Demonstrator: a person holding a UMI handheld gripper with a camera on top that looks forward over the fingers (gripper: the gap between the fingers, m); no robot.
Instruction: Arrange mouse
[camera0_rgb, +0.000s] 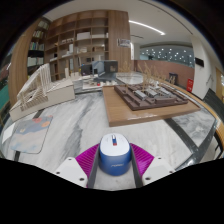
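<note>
A blue and white mouse (113, 150) sits between my two fingers. The magenta pads (88, 159) press on both of its sides. My gripper (113, 158) is shut on the mouse and holds it over the white marble table (70, 125). A pale pinkish mat (27, 135) lies on the table to the left, beyond the fingers.
A wooden board (150, 100) bearing an architectural model stands ahead to the right. More white models (35, 88) stand at the left. Wooden shelves (85, 40) line the back wall.
</note>
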